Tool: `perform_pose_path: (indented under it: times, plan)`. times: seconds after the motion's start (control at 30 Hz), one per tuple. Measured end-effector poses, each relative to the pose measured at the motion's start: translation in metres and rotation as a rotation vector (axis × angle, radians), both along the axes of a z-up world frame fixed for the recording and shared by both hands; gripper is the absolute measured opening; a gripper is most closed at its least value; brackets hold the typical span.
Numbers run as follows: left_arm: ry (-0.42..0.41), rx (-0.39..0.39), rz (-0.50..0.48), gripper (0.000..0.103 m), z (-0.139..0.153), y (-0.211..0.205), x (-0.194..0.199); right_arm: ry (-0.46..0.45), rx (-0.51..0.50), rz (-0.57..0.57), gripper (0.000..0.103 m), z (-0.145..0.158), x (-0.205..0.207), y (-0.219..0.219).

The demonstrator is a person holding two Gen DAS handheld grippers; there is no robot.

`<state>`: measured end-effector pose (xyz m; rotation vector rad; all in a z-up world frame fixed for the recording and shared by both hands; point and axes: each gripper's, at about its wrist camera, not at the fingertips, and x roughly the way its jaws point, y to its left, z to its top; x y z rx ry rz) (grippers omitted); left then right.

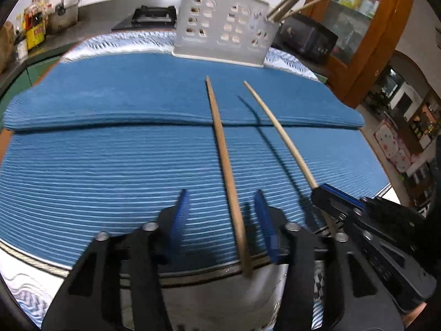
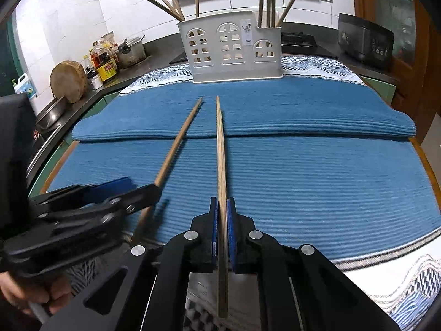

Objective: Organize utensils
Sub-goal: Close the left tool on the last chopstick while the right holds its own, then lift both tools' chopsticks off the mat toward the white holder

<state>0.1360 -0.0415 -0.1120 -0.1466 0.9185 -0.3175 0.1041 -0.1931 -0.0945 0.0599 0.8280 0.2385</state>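
Right gripper (image 2: 222, 229) clamped on one chopstick (image 2: 221, 165), tip aimed toward the white holder (image 2: 231, 52). Left gripper (image 1: 223, 220) spread wide around a second chopstick (image 1: 224, 165), pads apart from it, whether lying on the blue mat (image 1: 110, 165) or lifted unclear. Both sticks on the near side of the holder, over the mat. More chopsticks (image 2: 268, 0) upright in the holder's compartments.
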Motion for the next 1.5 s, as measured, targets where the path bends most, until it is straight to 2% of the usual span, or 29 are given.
perform_pose_path:
  times: [0.07, 0.13, 0.27, 0.47, 0.63, 0.93, 1.03, 1.07, 1.2, 1.5]
  plan:
    - [-0.013, 0.019, 0.007, 0.041, 0.0, -0.005, 0.002, 0.007, 0.008, 0.001, 0.007, -0.002, -0.002, -0.004]
    - [-0.01, 0.013, 0.001, 0.034, 0.0, -0.01, 0.007, 0.013, 0.017, -0.001, 0.007, -0.005, -0.003, -0.008]
    - [-0.026, 0.05, -0.004, 0.024, 0.0, -0.019, 0.011, 0.028, 0.059, -0.004, 0.007, -0.009, -0.001, -0.016]
    - [-0.042, 0.106, -0.006, 0.019, 0.002, -0.027, 0.017, 0.052, 0.073, 0.001, 0.007, -0.011, 0.002, -0.017]
    - [-0.042, 0.139, -0.018, 0.018, 0.002, -0.03, 0.02, 0.066, 0.074, -0.004, 0.007, -0.012, 0.006, -0.017]
    - [-0.052, 0.202, -0.028, 0.019, 0.003, -0.039, 0.018, 0.062, 0.013, -0.002, 0.007, -0.013, 0.007, -0.009]
    - [-0.039, 0.181, -0.023, 0.014, 0.004, -0.035, 0.021, 0.061, 0.006, 0.003, 0.007, -0.013, 0.007, -0.009]
    - [-0.032, 0.169, -0.024, 0.01, 0.004, -0.033, 0.021, 0.06, 0.008, 0.005, 0.007, -0.012, 0.006, -0.01]
    - [0.014, 0.08, -0.041, 0.006, 0.006, -0.019, 0.026, 0.041, 0.008, 0.015, 0.007, -0.006, 0.0, -0.01]
    - [0.0, -0.002, -0.059, 0.005, 0.015, -0.008, 0.02, -0.091, -0.016, 0.018, 0.007, 0.031, -0.013, -0.012]
